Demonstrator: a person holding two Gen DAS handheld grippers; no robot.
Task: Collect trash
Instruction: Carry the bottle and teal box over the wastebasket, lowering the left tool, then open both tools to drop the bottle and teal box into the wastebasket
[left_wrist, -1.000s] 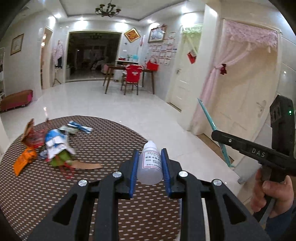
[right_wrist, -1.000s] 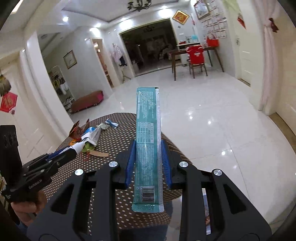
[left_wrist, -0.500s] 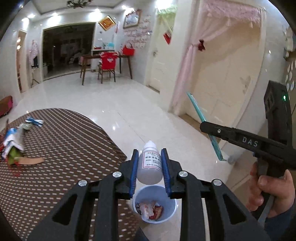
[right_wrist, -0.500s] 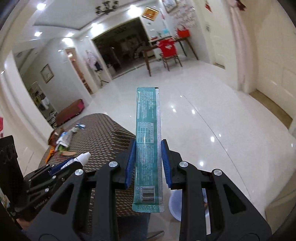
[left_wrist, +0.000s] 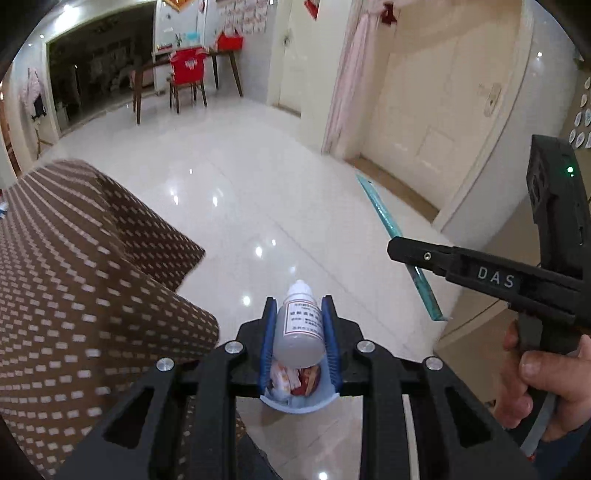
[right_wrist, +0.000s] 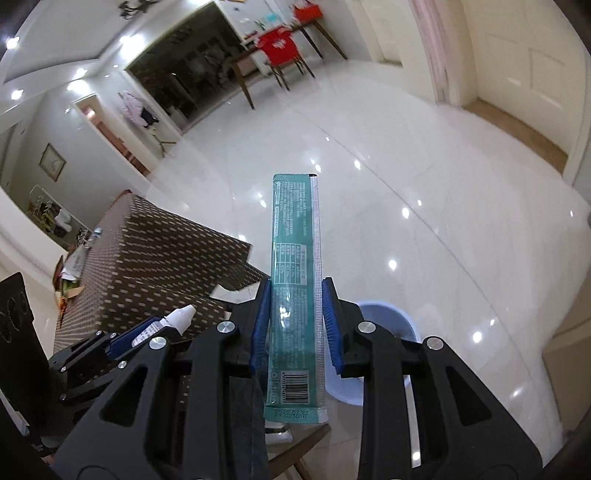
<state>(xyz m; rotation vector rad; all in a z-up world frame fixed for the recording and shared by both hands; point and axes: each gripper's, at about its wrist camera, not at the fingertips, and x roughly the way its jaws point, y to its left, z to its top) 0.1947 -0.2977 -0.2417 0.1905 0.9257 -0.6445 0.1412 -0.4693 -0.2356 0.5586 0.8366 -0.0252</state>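
My left gripper (left_wrist: 299, 306) is shut on a small white dropper bottle (left_wrist: 300, 325) and holds it just above a light blue trash bin (left_wrist: 299, 402) with wrappers inside, on the floor. My right gripper (right_wrist: 295, 291) is shut on a long teal wrapper (right_wrist: 295, 280). The bin (right_wrist: 388, 325) lies below and right of it. In the left wrist view the right gripper (left_wrist: 402, 254) is off to the right with the wrapper (left_wrist: 391, 229) sticking out. The bottle (right_wrist: 177, 319) shows at the left of the right wrist view.
A table with a brown dotted cloth (left_wrist: 74, 266) stands to the left, its edge close to the bin. More trash (right_wrist: 70, 273) lies on its far end. The glossy white floor (left_wrist: 240, 177) stretches ahead to a wooden table and red chair (left_wrist: 186, 74).
Both grippers have swung right and down, off the table. The blue bin has come into view under the left gripper. The trash pile has slid out of the left view.
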